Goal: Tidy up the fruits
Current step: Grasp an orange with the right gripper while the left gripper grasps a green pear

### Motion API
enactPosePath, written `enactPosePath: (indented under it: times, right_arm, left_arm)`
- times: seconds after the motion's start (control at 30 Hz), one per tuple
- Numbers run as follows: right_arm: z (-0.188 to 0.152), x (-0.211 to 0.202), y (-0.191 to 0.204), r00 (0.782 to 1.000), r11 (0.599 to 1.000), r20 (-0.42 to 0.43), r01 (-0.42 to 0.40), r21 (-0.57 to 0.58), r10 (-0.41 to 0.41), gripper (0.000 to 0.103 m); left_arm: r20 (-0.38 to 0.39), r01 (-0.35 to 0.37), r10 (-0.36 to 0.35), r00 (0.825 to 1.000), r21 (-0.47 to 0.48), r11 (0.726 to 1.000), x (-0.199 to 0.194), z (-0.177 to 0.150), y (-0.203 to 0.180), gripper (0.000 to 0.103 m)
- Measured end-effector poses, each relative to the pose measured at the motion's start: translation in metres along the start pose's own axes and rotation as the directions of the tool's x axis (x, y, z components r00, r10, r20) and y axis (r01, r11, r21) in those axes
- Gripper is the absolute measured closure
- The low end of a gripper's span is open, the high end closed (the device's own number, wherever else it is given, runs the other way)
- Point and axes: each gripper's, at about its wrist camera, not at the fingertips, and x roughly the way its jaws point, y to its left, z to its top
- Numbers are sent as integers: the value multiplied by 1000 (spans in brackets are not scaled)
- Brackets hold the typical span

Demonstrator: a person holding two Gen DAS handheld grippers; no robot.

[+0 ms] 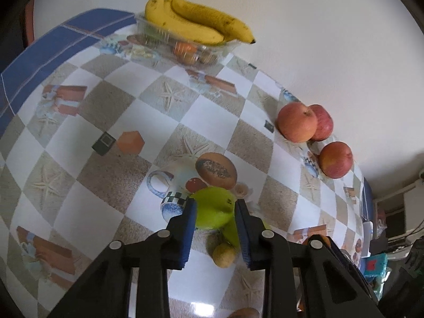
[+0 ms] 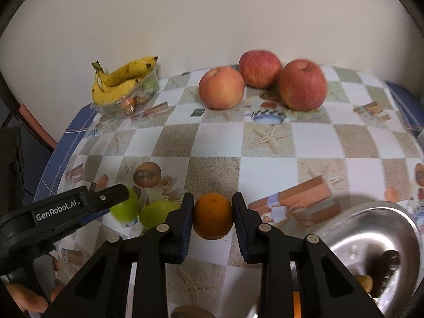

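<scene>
My left gripper (image 1: 215, 206) is shut on a green fruit (image 1: 213, 206); the right wrist view shows it too (image 2: 124, 206). A second green fruit (image 2: 156, 213) lies beside it. My right gripper (image 2: 212, 216) is shut on an orange (image 2: 212, 216), held just above the table. Three red apples (image 2: 221, 87) (image 2: 259, 65) (image 2: 302, 84) sit at the table's far edge by the wall. Bananas (image 1: 196, 18) lie on a clear plastic container (image 1: 185, 50) at the far corner.
A small brownish fruit (image 1: 224, 255) lies under the left gripper. A metal bowl (image 2: 371, 249) with dark and brown items stands at the front right. The checkered tablecloth (image 2: 265, 169) covers the table, which meets the wall behind.
</scene>
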Motion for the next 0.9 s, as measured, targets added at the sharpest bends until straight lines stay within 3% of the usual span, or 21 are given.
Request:
enactPosePath:
  times: [0.3, 0.4, 0.57, 0.9]
  right_arm:
    - [-14, -9, -8, 1000, 1000, -25, 18, 11, -17, 72]
    - [-15, -4, -11, 999, 1000, -38, 7, 29, -6, 72]
    - [-14, 7, -16, 999, 999, -48, 8, 38, -6, 72]
    - [-3, 33, -32, 999, 995, -42, -1, 97, 6, 72]
  left_arm:
    - [-23, 6, -8, 1000, -80, 997, 14, -3, 26, 67]
    - [-10, 14, -15, 1000, -111, 994, 19, 3, 33, 42]
    - [17, 72, -71, 997, -106, 992, 24, 17, 25, 41]
    - [-41, 14, -13, 999, 22, 1000, 56, 17, -9, 41]
